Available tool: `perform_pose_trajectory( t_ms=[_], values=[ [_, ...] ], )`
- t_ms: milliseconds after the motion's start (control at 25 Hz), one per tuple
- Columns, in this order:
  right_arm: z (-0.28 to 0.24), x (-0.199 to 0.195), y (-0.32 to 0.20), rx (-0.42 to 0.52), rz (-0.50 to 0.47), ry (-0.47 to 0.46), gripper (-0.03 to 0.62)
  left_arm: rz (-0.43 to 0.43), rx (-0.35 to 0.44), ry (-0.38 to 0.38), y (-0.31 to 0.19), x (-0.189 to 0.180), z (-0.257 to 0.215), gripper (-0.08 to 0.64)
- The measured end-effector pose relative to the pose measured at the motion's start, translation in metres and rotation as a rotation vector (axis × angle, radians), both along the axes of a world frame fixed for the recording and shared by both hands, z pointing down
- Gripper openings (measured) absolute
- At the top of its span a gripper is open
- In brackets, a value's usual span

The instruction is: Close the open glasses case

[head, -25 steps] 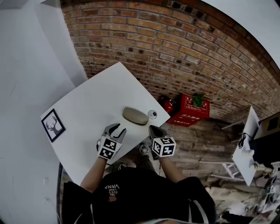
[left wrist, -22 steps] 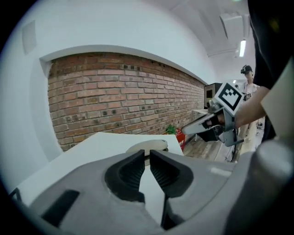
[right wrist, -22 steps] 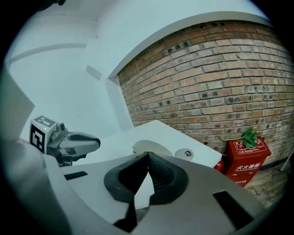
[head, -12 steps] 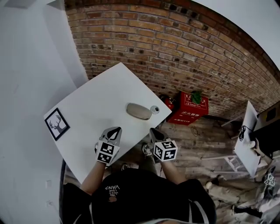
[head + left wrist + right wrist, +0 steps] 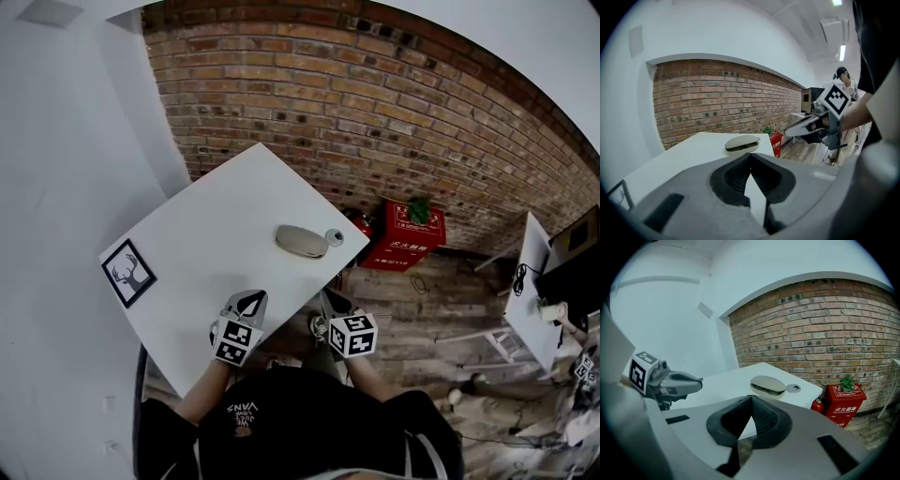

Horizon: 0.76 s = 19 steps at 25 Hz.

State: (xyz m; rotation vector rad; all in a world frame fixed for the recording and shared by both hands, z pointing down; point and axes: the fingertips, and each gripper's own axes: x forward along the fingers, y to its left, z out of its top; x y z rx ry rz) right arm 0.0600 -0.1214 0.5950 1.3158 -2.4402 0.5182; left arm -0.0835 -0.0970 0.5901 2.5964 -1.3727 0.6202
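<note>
The beige oval glasses case point(image 5: 301, 241) lies near the table's far right corner, its lid down with a dark slit along the front edge, also plain in the left gripper view point(image 5: 742, 143) and the right gripper view point(image 5: 768, 384). My left gripper point(image 5: 254, 297) is shut and empty over the table's near edge, well short of the case; its jaws point(image 5: 750, 154) meet tip to tip. My right gripper point(image 5: 329, 297) is also shut and empty, just off the table's near right edge, with its jaws point(image 5: 751, 397) pointing at the case.
The white table point(image 5: 206, 234) carries a round cable grommet point(image 5: 333, 236) just right of the case and a framed deer picture point(image 5: 128, 273) at the left corner. A red box point(image 5: 405, 234) with a small plant stands on the floor against the brick wall.
Both grippers have drawn back from the case toward the person. The left jaws, open a second ago, have shut. The case stays where it was.
</note>
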Motion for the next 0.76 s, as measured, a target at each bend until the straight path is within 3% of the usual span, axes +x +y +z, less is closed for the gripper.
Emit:
perform_pose_trajectory(
  t_ms=[760],
  values=[
    [0.0002,-0.0034,0.0024,0.005,0.024,0.011,-0.002,0.008,-0.017,0.025,0.0057,-0.0058,0.0066,0.011]
  ],
)
